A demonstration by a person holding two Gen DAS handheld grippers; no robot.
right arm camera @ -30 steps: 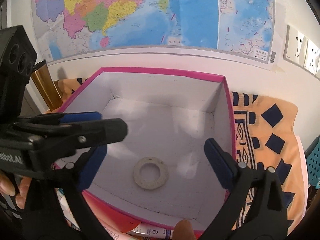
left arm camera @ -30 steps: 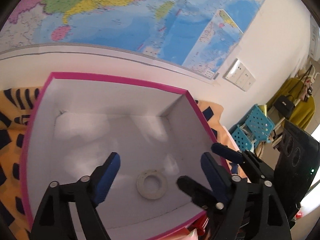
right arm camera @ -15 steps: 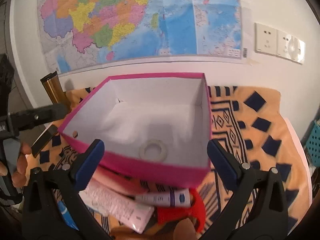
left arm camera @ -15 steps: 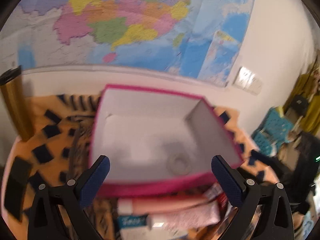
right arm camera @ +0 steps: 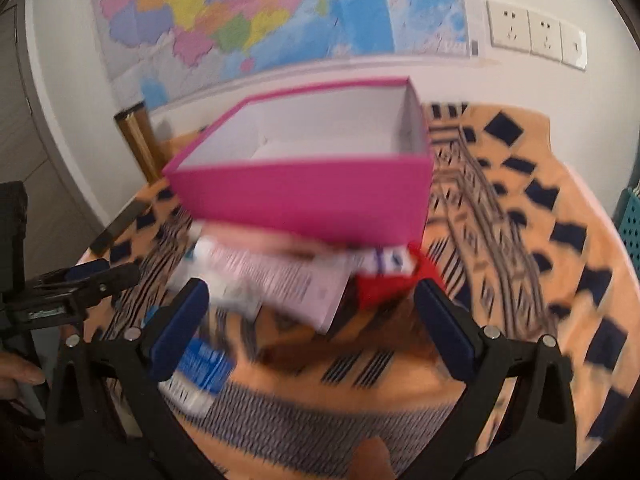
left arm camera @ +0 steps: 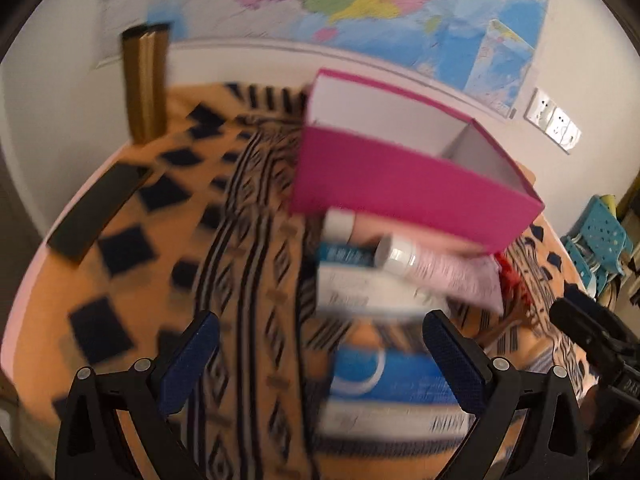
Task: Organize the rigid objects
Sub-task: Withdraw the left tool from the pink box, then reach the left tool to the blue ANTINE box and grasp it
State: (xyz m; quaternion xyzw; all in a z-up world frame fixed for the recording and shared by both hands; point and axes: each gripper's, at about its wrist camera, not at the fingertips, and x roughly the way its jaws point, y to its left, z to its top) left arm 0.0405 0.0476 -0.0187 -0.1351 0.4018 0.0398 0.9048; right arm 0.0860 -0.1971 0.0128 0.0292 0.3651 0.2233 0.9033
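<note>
A pink box (left arm camera: pixel 404 188) (right arm camera: pixel 308 196) with a white inside stands on the patterned orange cloth (left arm camera: pixel 168 264); what lies in it is hidden behind its near wall. Before the box lies a blurred pile: a pale pink tube (left arm camera: pixel 448 272) (right arm camera: pixel 280 280), a white and blue package (left arm camera: pixel 384 376) (right arm camera: pixel 200 368), a red thing (right arm camera: pixel 388 280). My left gripper (left arm camera: pixel 320 364) hangs open above the blue package. My right gripper (right arm camera: pixel 312 324) is open too, over the pink tube's end. Nothing sits between either pair of fingers.
A gold tube (left arm camera: pixel 146 80) leans on the wall at the back left. A flat black slab (left arm camera: pixel 96 212) lies at the table's left edge. Blue plastic stools (left arm camera: pixel 600 236) stand to the right. A map (right arm camera: pixel 280 12) and wall sockets (right arm camera: pixel 536 36) are behind.
Both grippers have drawn back from over the box's inside to the pile in front of it. The white ring in the box has dropped out of sight. The left jaws stand wider.
</note>
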